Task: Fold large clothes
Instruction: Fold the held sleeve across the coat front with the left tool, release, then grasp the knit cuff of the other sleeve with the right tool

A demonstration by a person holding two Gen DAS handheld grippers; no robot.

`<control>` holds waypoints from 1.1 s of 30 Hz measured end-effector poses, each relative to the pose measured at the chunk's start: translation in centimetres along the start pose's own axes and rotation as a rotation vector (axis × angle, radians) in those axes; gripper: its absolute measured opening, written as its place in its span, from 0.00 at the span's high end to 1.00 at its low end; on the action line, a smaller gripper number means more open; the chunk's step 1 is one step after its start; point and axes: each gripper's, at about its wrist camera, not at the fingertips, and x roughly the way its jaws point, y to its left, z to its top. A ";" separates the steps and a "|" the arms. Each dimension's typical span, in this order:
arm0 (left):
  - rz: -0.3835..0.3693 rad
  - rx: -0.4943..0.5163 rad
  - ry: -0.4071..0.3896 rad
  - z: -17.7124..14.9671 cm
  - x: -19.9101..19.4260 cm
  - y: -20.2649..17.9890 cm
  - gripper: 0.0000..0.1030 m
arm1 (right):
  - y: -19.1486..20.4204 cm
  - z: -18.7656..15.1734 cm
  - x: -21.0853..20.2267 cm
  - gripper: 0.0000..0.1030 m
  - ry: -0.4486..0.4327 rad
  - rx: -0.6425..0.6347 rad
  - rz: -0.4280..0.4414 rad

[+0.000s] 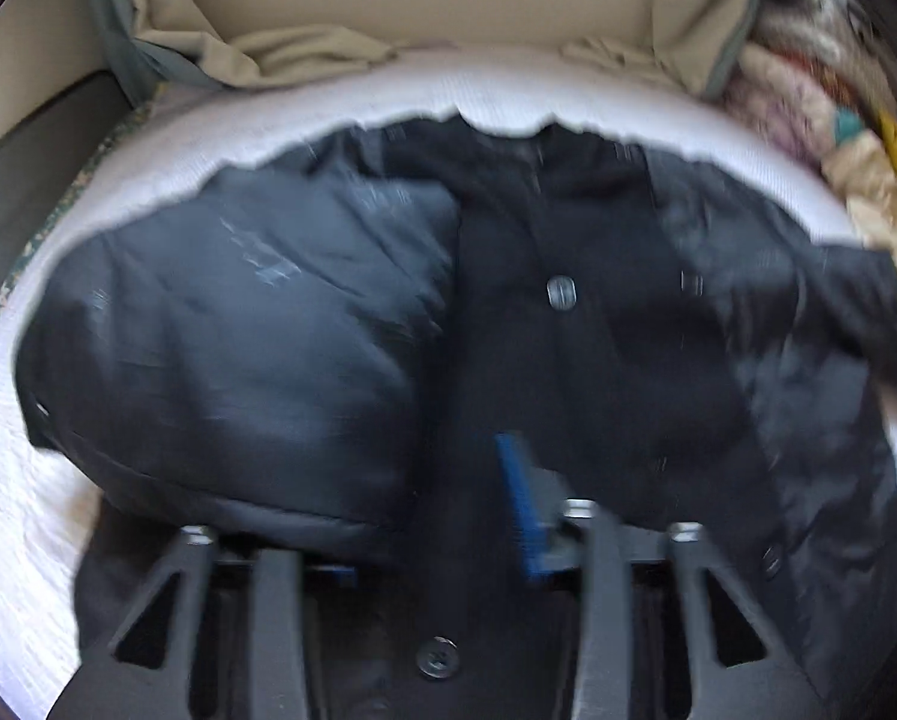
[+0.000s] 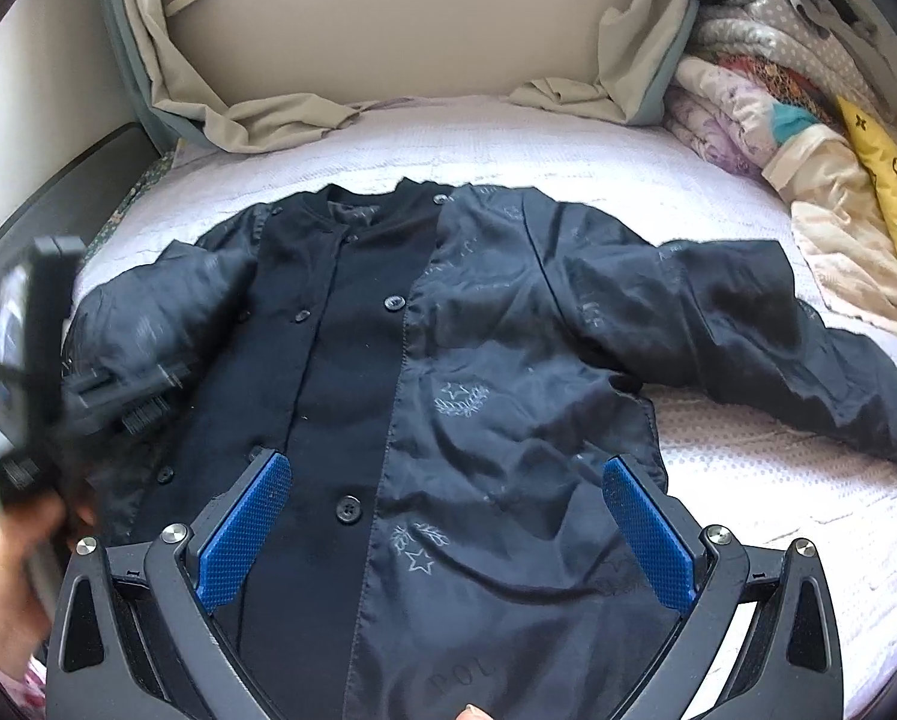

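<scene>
A large black buttoned jacket (image 2: 448, 372) lies spread face up on a white bed cover (image 2: 628, 180), collar toward the far side. Its left sleeve (image 1: 238, 330) is folded in over the body; its right sleeve (image 2: 778, 348) stretches out to the right. My right gripper (image 2: 445, 504) is open, hovering over the jacket's lower front, holding nothing. My left gripper (image 1: 424, 516) is low over the jacket's left side, blurred by motion; its left finger is hidden under the folded sleeve and one blue pad (image 1: 520, 498) shows. It also shows in the right wrist view (image 2: 130, 396), blurred.
A pile of folded clothes and blankets (image 2: 766, 90) with a yellow cushion (image 2: 886, 180) sits at the bed's right. Beige curtains (image 2: 256, 108) drape onto the far edge below a wall. A dark ledge (image 2: 70, 180) runs along the bed's left side.
</scene>
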 end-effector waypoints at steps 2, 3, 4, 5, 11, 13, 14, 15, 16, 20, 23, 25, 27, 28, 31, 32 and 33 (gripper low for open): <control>0.006 0.029 0.000 -0.6 -0.2 -0.7 0.24 | -0.2 -0.1 0.1 0.00 0.013 0.007 0.002; 0.005 0.038 0.003 -0.8 -0.5 -1.0 0.15 | -0.3 -0.1 0.3 0.00 0.020 0.010 0.003; 0.000 0.041 0.004 -0.9 -0.9 -1.1 0.12 | -0.3 -0.2 0.4 0.00 0.026 0.011 0.002; -0.001 0.040 0.003 -1.0 -1.5 -1.1 0.11 | -0.4 -0.2 0.5 0.00 0.033 0.011 0.000; -0.018 -0.003 0.032 -2.5 -4.0 -1.2 0.00 | 0.1 -0.9 2.0 0.00 0.107 -0.006 0.000; -0.028 -0.006 0.032 -3.3 -4.3 -1.1 0.00 | 0.5 -1.3 2.7 0.00 0.134 -0.028 -0.009; -0.023 0.004 0.035 -3.6 -4.2 -1.1 0.00 | 0.7 -1.6 3.0 0.00 0.148 -0.038 -0.015; -0.012 0.022 0.038 -3.7 -4.0 -1.2 0.00 | 0.9 -1.8 3.4 0.00 0.162 -0.044 -0.019; 0.013 0.044 0.041 -3.8 -3.6 -1.3 0.00 | 1.0 -2.1 3.8 0.00 0.176 -0.047 -0.024; 0.065 0.062 0.016 -4.1 -4.2 -1.2 0.00 | 0.9 -2.7 4.6 0.00 0.208 -0.040 -0.037; 0.127 0.093 -0.107 -4.1 -6.5 -1.5 0.00 | 0.8 -3.2 5.4 0.00 0.239 -0.033 -0.041; 0.123 0.099 -0.188 -3.8 -8.1 -1.5 0.00 | 0.6 -3.5 6.0 0.00 0.263 -0.020 -0.045; 0.074 0.077 -0.219 -3.5 -9.0 -1.0 0.00 | 0.5 -3.6 6.2 0.00 0.268 -0.013 -0.047; 0.042 0.053 -0.227 -3.3 -9.4 -0.6 0.00 | 0.5 -3.7 6.2 0.00 0.267 -0.016 -0.050; -0.037 0.000 -0.217 -2.9 -9.8 0.4 0.00 | 0.7 -3.8 6.3 0.00 0.263 -0.027 -0.057; -0.065 -0.019 -0.215 -2.9 -10.0 0.8 0.00 | 0.8 -4.0 6.4 0.00 0.264 -0.034 -0.060; -0.083 -0.031 -0.219 -2.9 -10.3 1.1 0.00 | 0.9 -4.2 6.5 0.00 0.267 -0.047 -0.067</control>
